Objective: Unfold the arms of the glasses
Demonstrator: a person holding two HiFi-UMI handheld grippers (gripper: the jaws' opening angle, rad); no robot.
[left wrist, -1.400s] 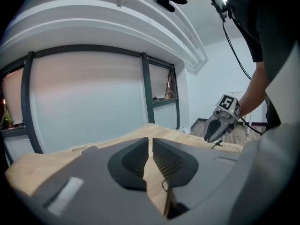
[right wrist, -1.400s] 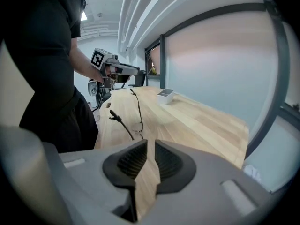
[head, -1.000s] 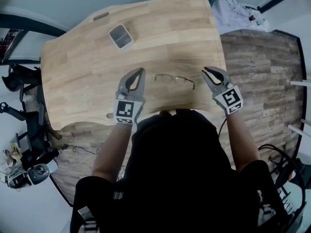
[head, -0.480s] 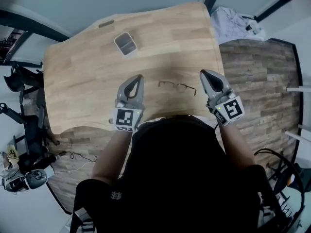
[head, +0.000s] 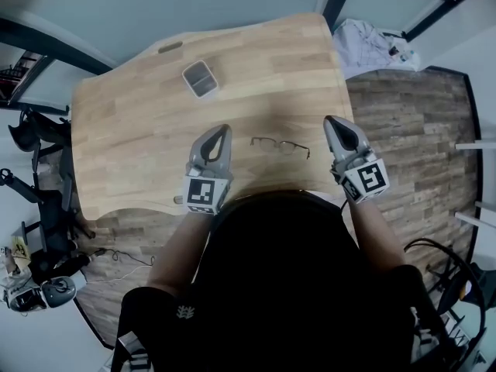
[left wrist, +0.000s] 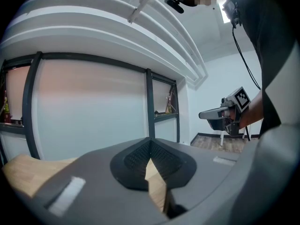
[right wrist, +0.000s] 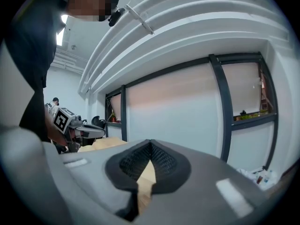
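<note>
Glasses (head: 280,145) lie on the desk (head: 139,122) between our two grippers, to the right of the left gripper (head: 223,131) and to the left of the right gripper (head: 331,122), apart from both; in the head view the thin frame is too small for us to tell how its arms sit. We see both grippers held near the desk's front edge, pointing away from us and nearly level. In the left gripper view our jaws are pressed together at the tips, the dark ribbed pads (left wrist: 136,158) meeting with nothing between them, and only a sliver of pale desk shows through the gap below; off to that gripper's right we make out the other gripper in a hand. In the right gripper view the jaws likewise meet at the tips and hold nothing, and the left gripper shows off to its left. Beyond the left gripper, further across the desk, sits a small grey tray (head: 200,78). Beyond the right gripper, past the desk's far corner, we see a heap of white cloth (head: 370,33), and to that gripper's right runs the plank floor (head: 411,130)
</note>
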